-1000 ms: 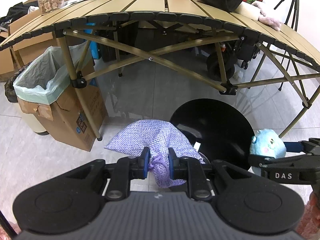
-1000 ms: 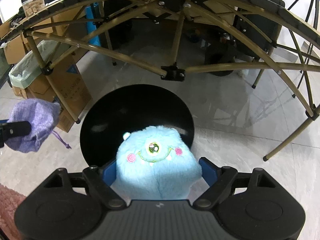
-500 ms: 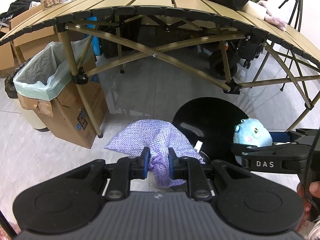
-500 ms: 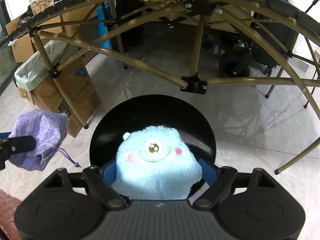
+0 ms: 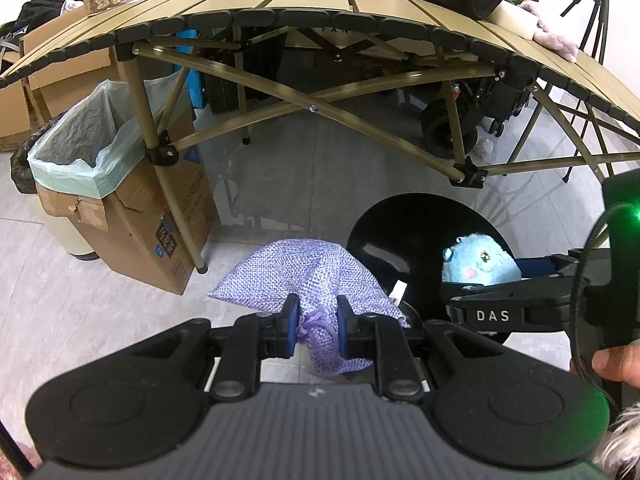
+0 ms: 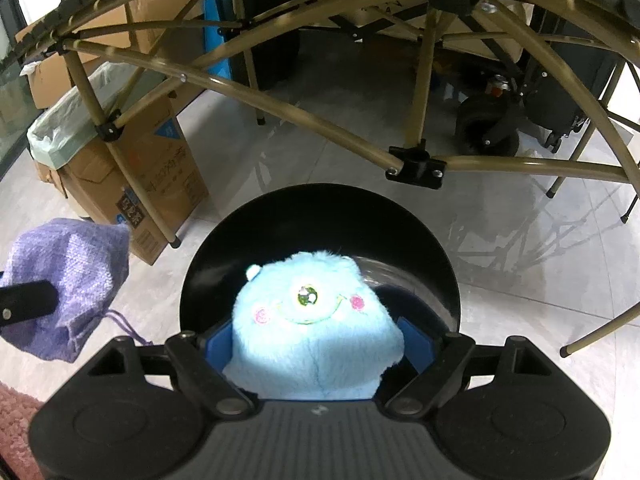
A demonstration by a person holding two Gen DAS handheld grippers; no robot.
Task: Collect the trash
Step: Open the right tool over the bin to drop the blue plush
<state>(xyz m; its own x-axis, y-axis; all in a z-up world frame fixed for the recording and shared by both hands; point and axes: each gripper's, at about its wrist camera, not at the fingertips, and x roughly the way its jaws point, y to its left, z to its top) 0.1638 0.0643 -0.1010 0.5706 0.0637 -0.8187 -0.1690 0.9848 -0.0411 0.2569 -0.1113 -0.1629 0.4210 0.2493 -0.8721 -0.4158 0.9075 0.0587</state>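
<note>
Left gripper (image 5: 317,322) pinches the soft, light purple pouch (image 5: 308,280) at its gathered neck, while right gripper (image 6: 318,350) squeezes the compressible blue plush toy (image 6: 316,320) around its middle.

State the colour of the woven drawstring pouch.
Lilac purple woven drawstring pouch, clearest in the left wrist view.

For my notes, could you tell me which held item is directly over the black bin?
The blue plush toy in the right tool; the purple pouch hangs left of the bin.
</note>
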